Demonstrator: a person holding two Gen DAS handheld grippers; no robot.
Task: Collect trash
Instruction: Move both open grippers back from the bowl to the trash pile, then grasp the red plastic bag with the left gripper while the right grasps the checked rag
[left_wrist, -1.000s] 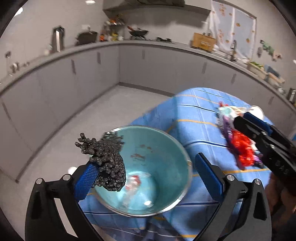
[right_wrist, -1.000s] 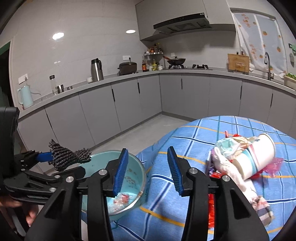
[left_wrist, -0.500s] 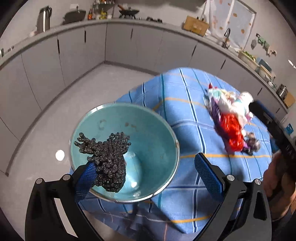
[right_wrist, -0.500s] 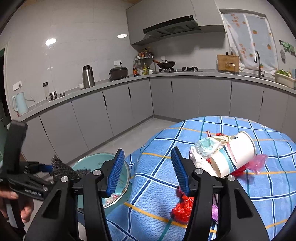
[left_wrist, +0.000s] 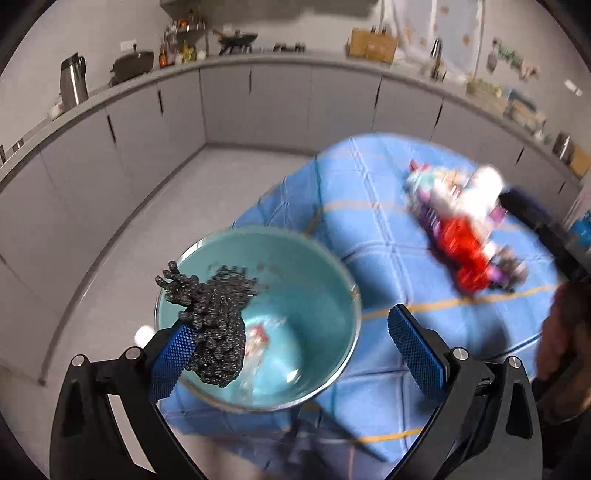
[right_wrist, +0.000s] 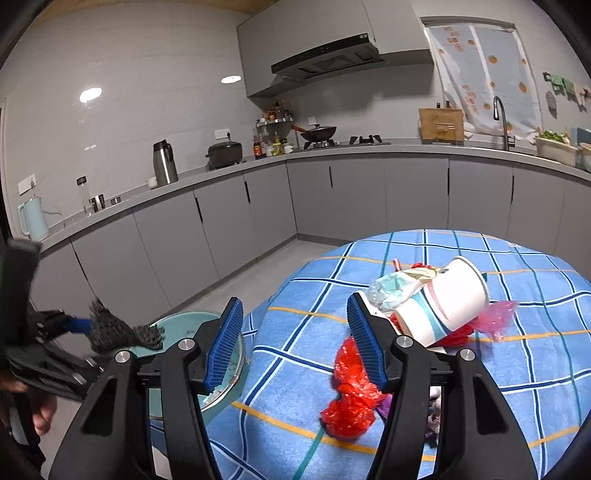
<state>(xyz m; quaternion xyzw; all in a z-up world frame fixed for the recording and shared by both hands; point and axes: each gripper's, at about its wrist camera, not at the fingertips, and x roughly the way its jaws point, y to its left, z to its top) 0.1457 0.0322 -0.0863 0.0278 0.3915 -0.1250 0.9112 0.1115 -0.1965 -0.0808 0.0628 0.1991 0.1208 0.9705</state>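
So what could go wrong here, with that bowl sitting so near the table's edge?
The teal bowl appears to hang partly past the edge of the blue tablecloth, so a nudge from the dark scrubber on the left gripper might tip it. The right gripper, its jaws opening with nothing between them, faces a loose pile: the paper cup lies on its side and could roll, and the red plastic might slip free.

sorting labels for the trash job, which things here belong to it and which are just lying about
Job: tipped white paper cup; crumpled red plastic wrapper; pink plastic scrap; teal metal-rimmed bowl.

Lying about: steel thermos; pale blue kettle; black wok; wooden knife block.
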